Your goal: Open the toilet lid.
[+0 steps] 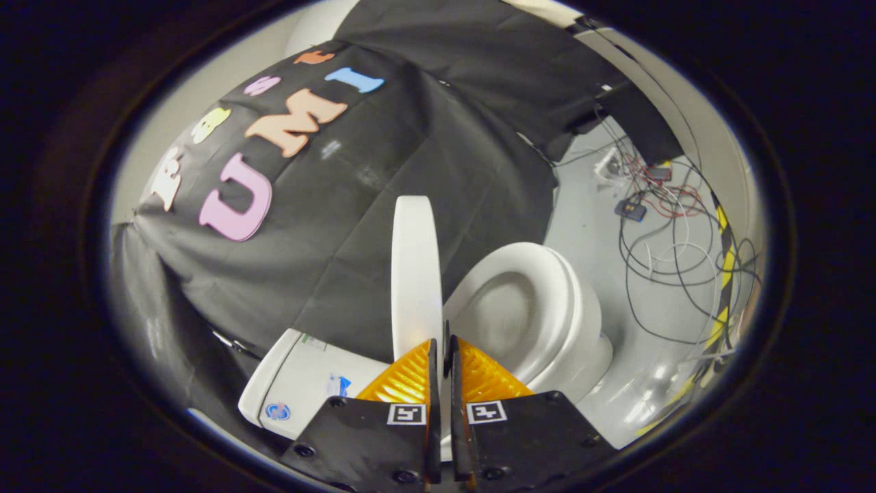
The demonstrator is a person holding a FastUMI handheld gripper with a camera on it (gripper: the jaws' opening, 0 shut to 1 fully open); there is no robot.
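Observation:
The white toilet lid (416,274) stands raised, edge-on to me, rising straight ahead from my fingertips against the black cloth wall. My gripper (441,344) is closed to a narrow slit at the lid's near rim, and white shows in the gap between the fingers. Beside the lid lies the white seat ring (562,301) with the open bowl (503,311) inside it. On the lid's other side sits the white tank (301,383), partly hidden by my fingers.
The black cloth wall (383,178) hangs close behind the toilet. Beyond the bowl, loose cables and small electronics (657,226) lie on the pale floor. A yellow-and-black striped strip (724,274) runs along the floor's far side.

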